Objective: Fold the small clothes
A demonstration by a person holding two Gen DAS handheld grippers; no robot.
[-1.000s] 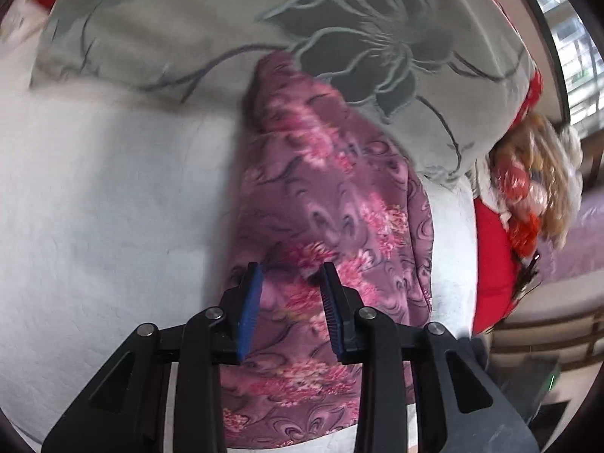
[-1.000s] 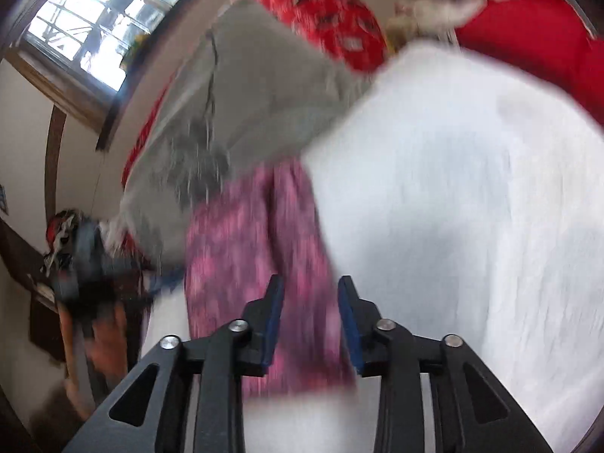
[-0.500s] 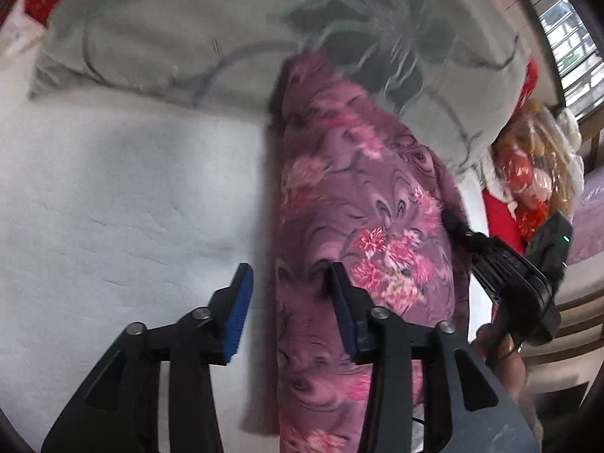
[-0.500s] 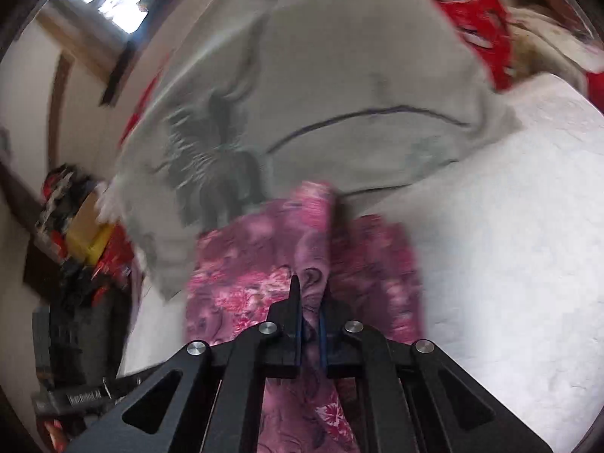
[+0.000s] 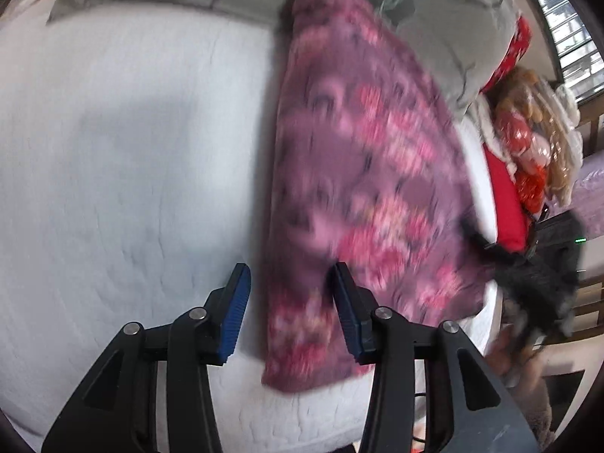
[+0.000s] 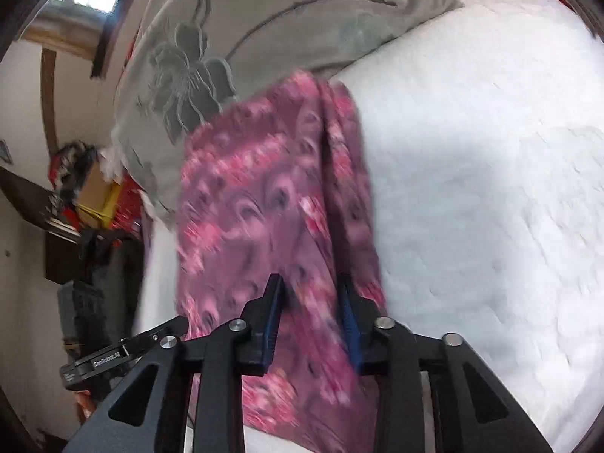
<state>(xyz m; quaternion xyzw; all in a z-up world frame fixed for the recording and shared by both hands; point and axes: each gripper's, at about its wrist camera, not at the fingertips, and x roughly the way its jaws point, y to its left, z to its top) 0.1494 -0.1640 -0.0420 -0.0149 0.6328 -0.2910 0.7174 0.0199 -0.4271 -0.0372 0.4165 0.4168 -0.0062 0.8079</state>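
We see a purple cloth [image 5: 362, 173] with pink flowers lying on a white bed [image 5: 124, 158]. It is a long strip. Its far end rests on a grey pillow [image 5: 441, 26], and its near end lies close to both tools, so it runs straight away from us.

Our left gripper [image 5: 288, 305] has its fingers spread wide. The left edge of the cloth lies between them, but they are not pinching it. Most of the cloth lies to the right of this gripper.

Our right gripper [image 6: 311, 321] also has its fingers spread. They sit over the near part of the cloth, with a raised ridge of it between them. We cannot tell if they touch it.

We think both grippers are equally near the close end, the left at the left edge and the right nearer the middle. To fold the cloth, we would likely grab this near end and bring it up toward the pillow.

The cloth is blurry in both views, so we cannot make out its seams or tell what kind of clothing it is. Its nearest end is hidden under the right gripper.
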